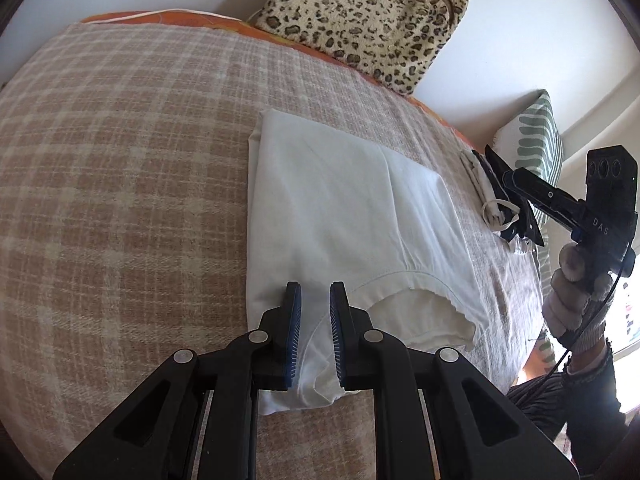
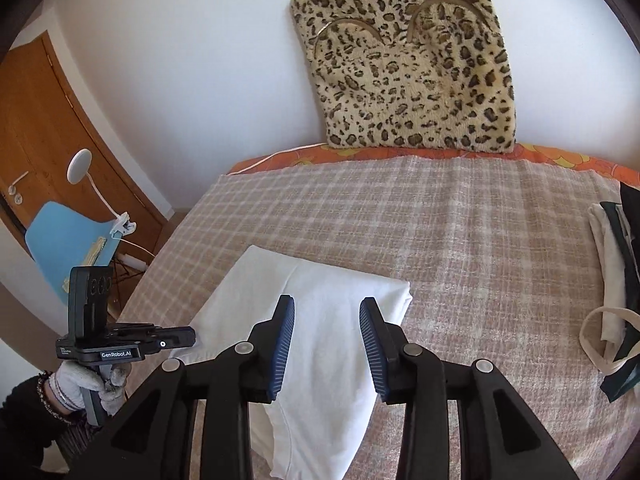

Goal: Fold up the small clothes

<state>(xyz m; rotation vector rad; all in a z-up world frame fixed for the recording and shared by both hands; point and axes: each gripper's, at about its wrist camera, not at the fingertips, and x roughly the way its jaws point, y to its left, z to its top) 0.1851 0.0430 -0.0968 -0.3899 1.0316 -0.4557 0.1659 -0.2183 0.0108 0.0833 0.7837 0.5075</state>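
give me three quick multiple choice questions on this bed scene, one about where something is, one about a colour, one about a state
1. Where is the leopard-print cushion?
A. leaning on the wall at the head of the bed
B. lying on the white garment
C. on the blue chair

2. What colour is the folded garment on the plaid blanket?
A. black
B. white
C. orange

3. How does the right gripper stand?
A. shut on the garment
B. shut on the cushion
C. open, holding nothing

Answers: 1 A, it stands upright against the wall behind the blanket. 2 B, the cloth is plain white. 3 C, its pads stand apart above the garment.
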